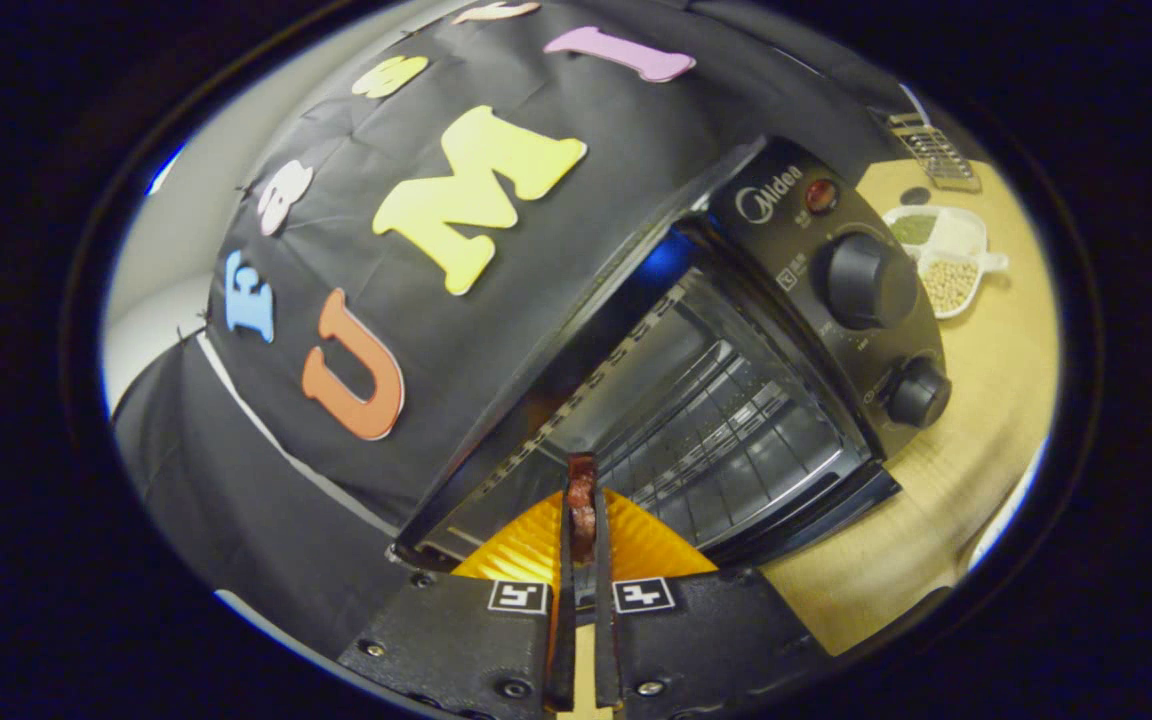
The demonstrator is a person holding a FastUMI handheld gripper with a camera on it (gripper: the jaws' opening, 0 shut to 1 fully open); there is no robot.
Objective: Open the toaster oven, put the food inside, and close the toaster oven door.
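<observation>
The black toaster oven (766, 200) stands open on the wooden table, just beyond my fingers. Its cavity shows a bare wire rack (726, 420). The door (816, 515) hangs down along the lower edge of the opening. My gripper (583, 478) is at the mouth of the cavity, its fingers nearly together on a dark reddish-brown piece of food (583, 515). An orange ribbed plate (656, 545) fans out behind and under the fingers, in front of the opening. I cannot tell whether it touches them. The whole view is rolled to one side.
Two black knobs (866, 280) (916, 392) sit on the oven's control panel. On the table (986, 400) beyond the oven are a white divided dish (971, 240) of green and pale beans and a small metal grid (936, 150). Black cloth wall stands behind.
</observation>
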